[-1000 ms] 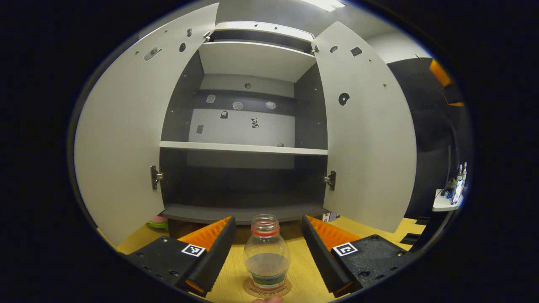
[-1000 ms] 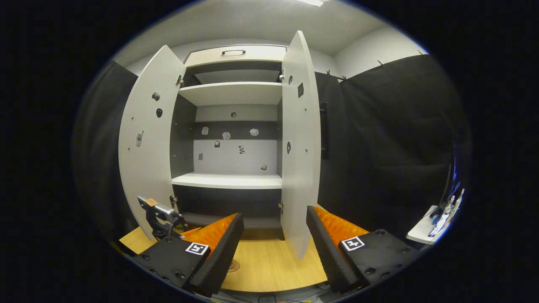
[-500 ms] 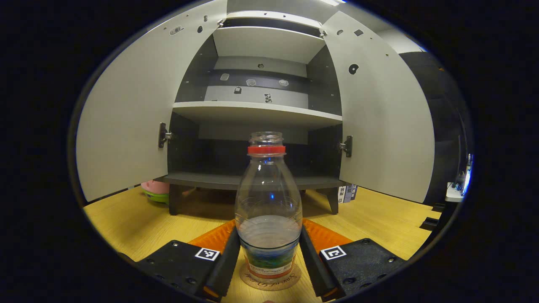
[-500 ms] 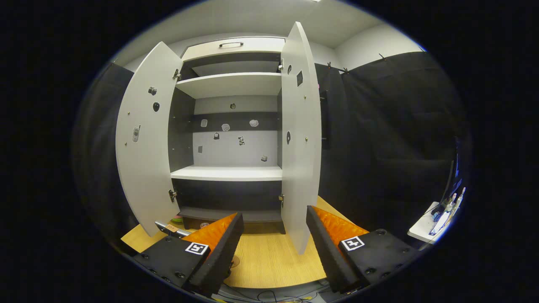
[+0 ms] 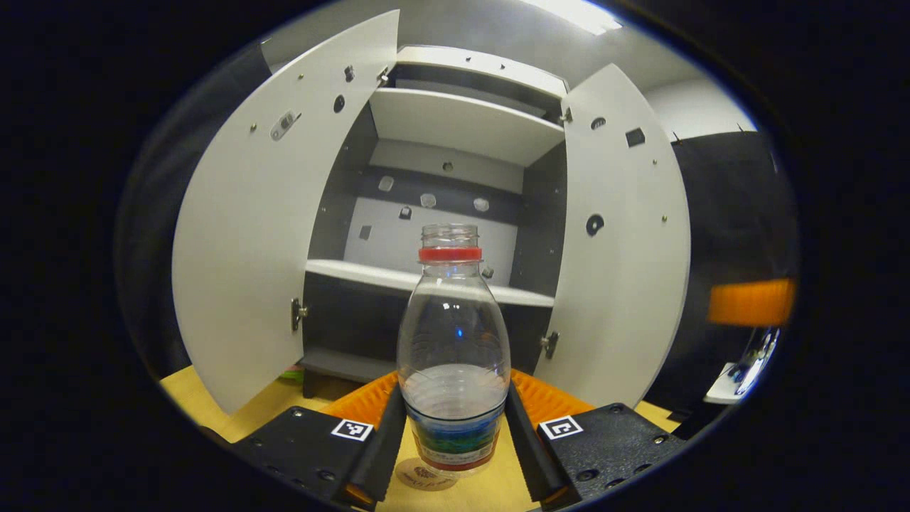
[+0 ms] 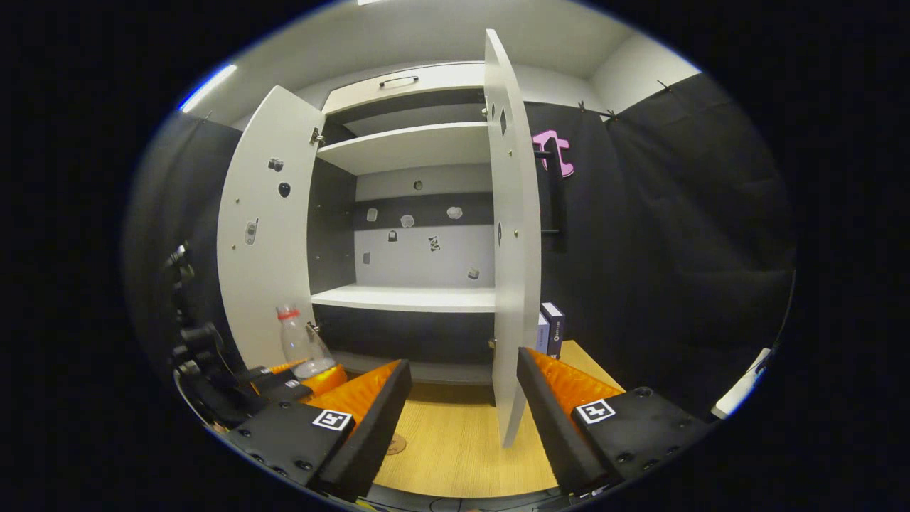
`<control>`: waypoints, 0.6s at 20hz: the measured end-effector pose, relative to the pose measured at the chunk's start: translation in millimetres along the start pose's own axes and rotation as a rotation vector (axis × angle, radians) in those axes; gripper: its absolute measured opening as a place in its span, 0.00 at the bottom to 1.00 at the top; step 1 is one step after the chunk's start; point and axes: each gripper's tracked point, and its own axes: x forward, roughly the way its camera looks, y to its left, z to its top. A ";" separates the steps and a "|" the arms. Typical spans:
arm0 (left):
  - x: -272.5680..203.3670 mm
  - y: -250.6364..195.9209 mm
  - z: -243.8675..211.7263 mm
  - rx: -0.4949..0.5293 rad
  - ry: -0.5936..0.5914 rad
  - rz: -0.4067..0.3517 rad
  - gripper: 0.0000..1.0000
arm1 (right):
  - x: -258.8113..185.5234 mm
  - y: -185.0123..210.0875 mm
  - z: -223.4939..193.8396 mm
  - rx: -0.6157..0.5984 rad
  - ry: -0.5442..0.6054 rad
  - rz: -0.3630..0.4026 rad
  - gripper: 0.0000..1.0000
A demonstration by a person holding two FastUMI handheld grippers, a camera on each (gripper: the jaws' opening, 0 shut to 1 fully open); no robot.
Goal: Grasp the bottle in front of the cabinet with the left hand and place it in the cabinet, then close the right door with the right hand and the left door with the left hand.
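Wooden table (image 6: 455,441) fronts open cabinet (image 6: 412,299), black-draped booth.

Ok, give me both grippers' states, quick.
Left gripper: shut on the bottle, lifted off the table.
Right gripper: open, holding nothing.

Left gripper (image 5: 455,434) clamping bottle (image 5: 453,341), open cabinet (image 5: 455,213) behind

A round coaster (image 5: 425,474) lies flat on the wooden surface (image 6: 455,448); two small boxes (image 6: 549,331) stand upright on that surface beside the black cloth wall (image 6: 675,235); a white side table (image 5: 725,373) sits far right, items on it too blurred to identify; a ceiling light (image 5: 583,14) glows overhead.
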 end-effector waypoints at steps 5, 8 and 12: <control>18.6 -21.1 100.0 -0.034 -0.039 0.002 0.71 | 12.5 -30.6 -0.9 0.026 -0.004 0.056 0.98; 67.6 -23.4 146.6 0.014 -0.067 -0.032 0.72 | 19.5 -53.8 3.9 0.015 -0.018 -0.007 0.98; 157.8 -27.0 193.6 0.051 -0.112 -0.106 0.71 | 20.1 -79.0 12.0 0.058 -0.051 -0.149 0.98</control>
